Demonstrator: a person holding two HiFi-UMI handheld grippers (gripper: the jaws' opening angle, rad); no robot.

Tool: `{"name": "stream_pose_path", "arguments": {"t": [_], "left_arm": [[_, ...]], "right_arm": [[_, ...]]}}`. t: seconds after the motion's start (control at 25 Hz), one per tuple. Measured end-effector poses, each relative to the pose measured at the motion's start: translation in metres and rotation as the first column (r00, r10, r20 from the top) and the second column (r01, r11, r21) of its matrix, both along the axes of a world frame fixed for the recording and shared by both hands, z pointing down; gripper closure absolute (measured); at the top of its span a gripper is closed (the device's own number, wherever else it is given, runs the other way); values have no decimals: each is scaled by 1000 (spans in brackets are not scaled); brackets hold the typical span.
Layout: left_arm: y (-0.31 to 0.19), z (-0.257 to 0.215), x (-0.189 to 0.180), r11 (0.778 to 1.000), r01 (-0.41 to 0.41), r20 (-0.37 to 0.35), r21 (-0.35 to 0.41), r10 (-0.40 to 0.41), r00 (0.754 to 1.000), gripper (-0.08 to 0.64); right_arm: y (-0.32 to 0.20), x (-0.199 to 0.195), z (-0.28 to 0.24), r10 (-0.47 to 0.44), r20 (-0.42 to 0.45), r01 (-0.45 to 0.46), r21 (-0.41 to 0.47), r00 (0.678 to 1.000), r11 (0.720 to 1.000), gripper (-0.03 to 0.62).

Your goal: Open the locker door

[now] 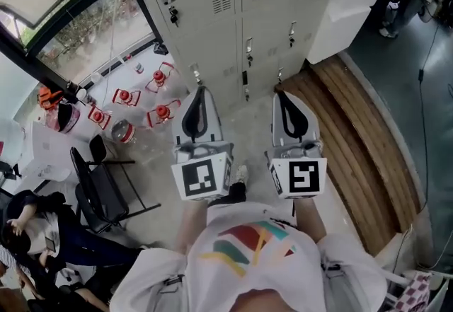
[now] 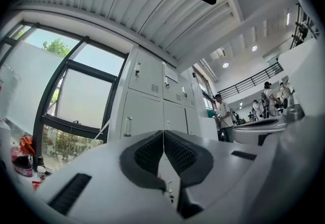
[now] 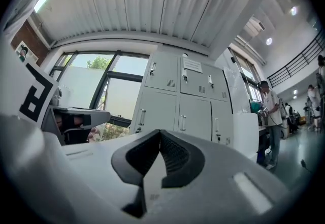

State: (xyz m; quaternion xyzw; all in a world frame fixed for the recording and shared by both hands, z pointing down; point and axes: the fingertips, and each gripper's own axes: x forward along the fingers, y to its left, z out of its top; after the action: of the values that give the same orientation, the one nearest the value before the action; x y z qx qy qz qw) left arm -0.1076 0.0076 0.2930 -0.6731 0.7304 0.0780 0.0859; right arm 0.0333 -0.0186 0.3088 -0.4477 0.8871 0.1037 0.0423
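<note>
left tongs [image 1: 201, 93]: white body, black ribbed pads, jaws pressed together, nothing between them.
right tongs [image 1: 282, 97]: same make, jaws together, empty.
pale grey metal locker bank [image 1: 212, 27]: stands on the floor ahead of both tongs, apart from them; visible doors shut.
black chair [image 1: 99, 183]: on the floor, left of the tongs.

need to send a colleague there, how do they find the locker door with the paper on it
Right of the big window stands a grey locker bank. In its top row, take the middle door: it alone carries a white paper notice near its top, while the doors beside it have none.
</note>
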Motion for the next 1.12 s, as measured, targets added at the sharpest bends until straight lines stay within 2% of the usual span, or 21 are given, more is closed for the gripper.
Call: {"name": "stream_pose_path", "arguments": {"t": [0.16, 0.36, 0.6, 0.8, 1.12], "left_arm": [[-59, -14, -40, 999, 28, -16, 16, -28, 999, 543], [-106, -26, -65, 999, 38, -18, 30, -37, 999, 543], [-135, -29, -64, 999, 35, -37, 10, -35, 999, 543], [-154, -24, -57, 998, 59, -44, -14, -60, 997, 543], [-183, -29, -53, 993, 114, -56, -8, -115, 992, 543]], "right_arm": [[-61, -41, -17, -36, -1, 36, 17, 999, 999, 588], [-109, -73, -22, -62, -6, 62, 25, 998, 998, 588], [-142, -82, -27, -88, 6, 87, 23, 996, 996, 588], [-164, -81, -29, -128, 2, 128, 16, 992, 992, 588], [-197, -73, -31, -162, 2, 162, 4, 987, 987, 588]]}}
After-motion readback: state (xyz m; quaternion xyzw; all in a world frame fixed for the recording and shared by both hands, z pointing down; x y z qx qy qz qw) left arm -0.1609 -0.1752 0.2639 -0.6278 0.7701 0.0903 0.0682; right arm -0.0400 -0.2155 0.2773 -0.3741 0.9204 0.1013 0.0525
